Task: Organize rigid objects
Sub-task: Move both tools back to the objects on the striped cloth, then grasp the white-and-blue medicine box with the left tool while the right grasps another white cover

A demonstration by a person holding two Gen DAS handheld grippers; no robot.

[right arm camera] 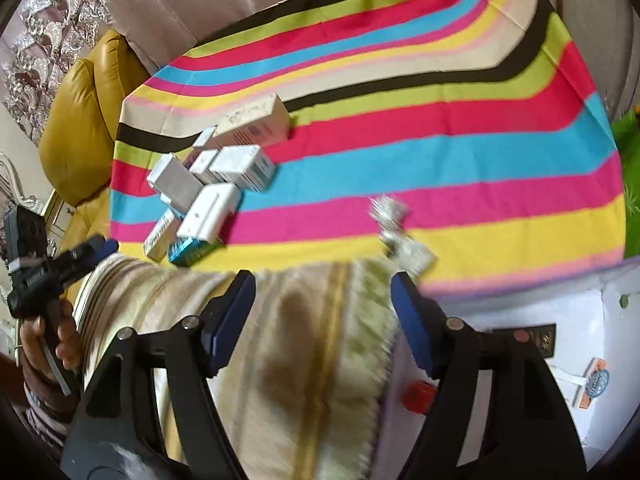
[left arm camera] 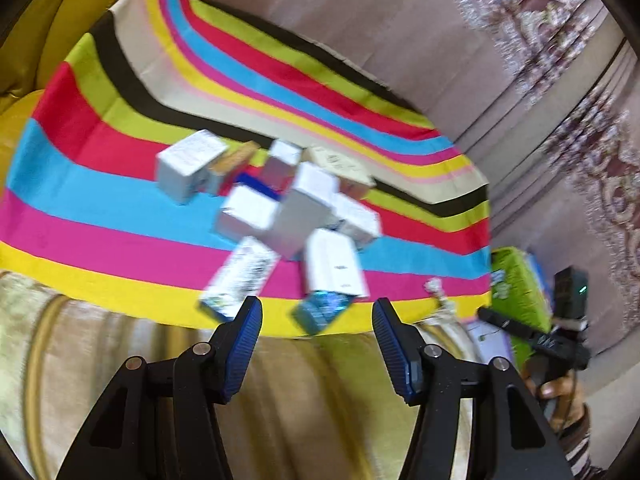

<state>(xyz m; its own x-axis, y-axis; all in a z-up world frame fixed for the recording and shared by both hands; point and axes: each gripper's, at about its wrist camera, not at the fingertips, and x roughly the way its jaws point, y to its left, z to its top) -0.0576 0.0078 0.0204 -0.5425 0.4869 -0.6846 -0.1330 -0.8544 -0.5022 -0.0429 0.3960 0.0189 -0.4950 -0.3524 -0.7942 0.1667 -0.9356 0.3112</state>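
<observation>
Blue-padded fingers of the left gripper (left arm camera: pixel 316 312) stand apart, nothing between them, above the cream bedding (left arm camera: pixel 120 360). Beyond, a cluster of small boxes (left arm camera: pixel 280 208) lies on the striped cloth (left arm camera: pixel 100 200), the teal box (left arm camera: pixel 320 312) at its near yellow edge. Right gripper (right arm camera: pixel 322 284) stands wide, empty, over a white bin (right arm camera: pixel 580 320) past the cloth's near corner

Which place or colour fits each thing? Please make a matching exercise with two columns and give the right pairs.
Things:
1. armchair
2. teal box
3. left tongs
4. pile of white boxes

Descriptions:
A. open, with nothing between them
B. mustard yellow, beside the striped cloth
C. on the cloth's blue and pink stripes
D. near the cloth's yellow edge

Pairs: 1-B, 2-D, 3-A, 4-C
</observation>
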